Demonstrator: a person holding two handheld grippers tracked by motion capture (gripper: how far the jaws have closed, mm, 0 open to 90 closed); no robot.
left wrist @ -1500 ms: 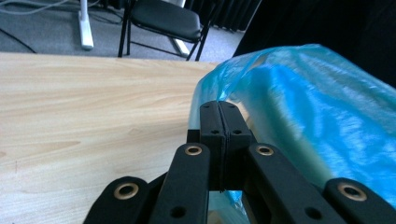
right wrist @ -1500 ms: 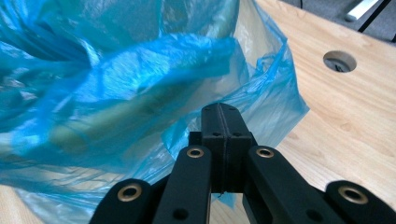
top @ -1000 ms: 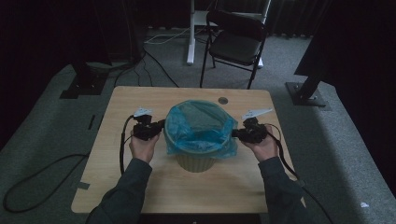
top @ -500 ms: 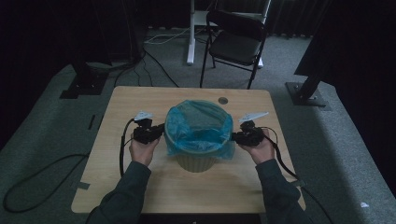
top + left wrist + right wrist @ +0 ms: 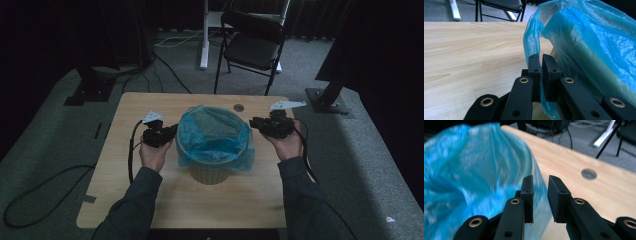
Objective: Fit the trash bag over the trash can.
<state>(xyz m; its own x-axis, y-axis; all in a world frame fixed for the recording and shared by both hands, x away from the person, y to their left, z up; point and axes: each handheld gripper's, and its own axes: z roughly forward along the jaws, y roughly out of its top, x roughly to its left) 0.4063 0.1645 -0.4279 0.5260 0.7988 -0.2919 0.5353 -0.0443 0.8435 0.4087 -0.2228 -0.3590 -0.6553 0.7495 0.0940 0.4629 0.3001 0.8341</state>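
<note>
right tool (image 5: 256, 123) lifted off bag (image 5: 214, 136), jaws opening

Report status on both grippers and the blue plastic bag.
Left gripper pinching blue plastic bin liner. Right gripper just opening, film loose between jaws. Round beige bin lined. Nothing in the way.

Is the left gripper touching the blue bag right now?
Touching. In the left gripper view, the left gripper has a fold of the blue bag running between its nearly closed fingers.

Blue bag (image 5: 214, 135) lining beige bin (image 5: 210, 174), upright, table ctr
</note>
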